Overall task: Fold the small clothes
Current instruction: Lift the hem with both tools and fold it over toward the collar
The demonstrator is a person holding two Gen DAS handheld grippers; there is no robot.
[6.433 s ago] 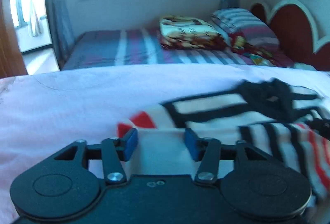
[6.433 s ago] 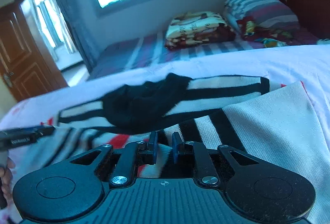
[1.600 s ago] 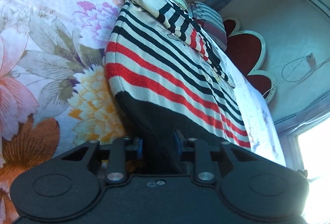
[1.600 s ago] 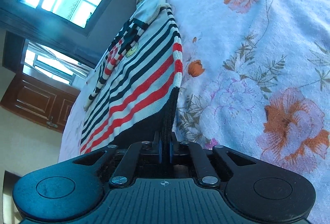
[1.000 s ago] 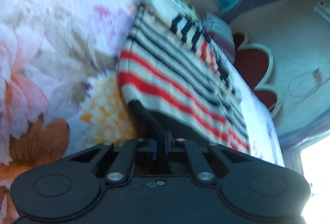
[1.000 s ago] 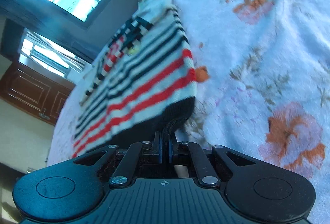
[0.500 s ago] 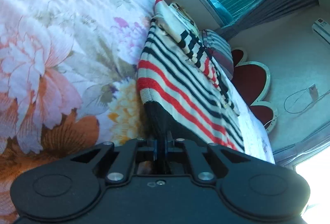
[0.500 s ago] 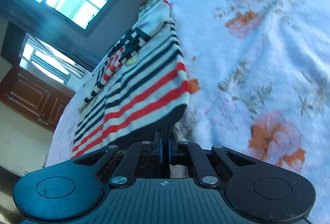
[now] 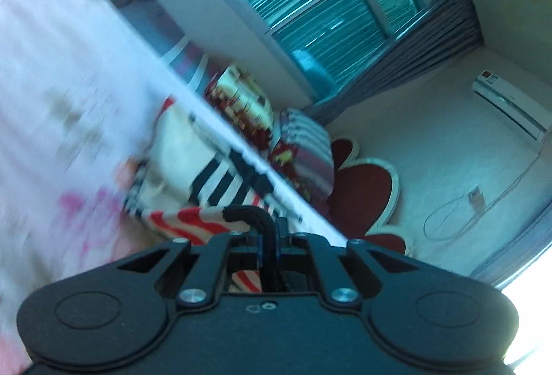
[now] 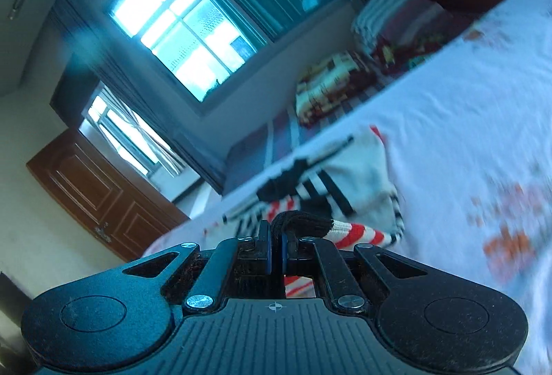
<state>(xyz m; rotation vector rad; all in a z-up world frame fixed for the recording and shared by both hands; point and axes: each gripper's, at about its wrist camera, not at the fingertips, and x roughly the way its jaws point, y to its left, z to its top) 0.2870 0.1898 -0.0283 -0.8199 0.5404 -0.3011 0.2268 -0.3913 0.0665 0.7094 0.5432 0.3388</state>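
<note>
Two thin pinches: left gripper [image 9: 270, 232] and right gripper [image 10: 275, 237] clamp the striped sweater [image 10: 345, 181] hem's black edge; knit may slip mid-fold.

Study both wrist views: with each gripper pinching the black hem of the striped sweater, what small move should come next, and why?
Probably carry the hem forward onto the upper body. The left gripper and right gripper are each shut on the black hem of the red, black and cream striped knitted sweater, whose upper part lies on the floral bedsheet.

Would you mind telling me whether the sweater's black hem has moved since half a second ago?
Yes: the black hem has been carried up over the sweater, toward the window.
</note>
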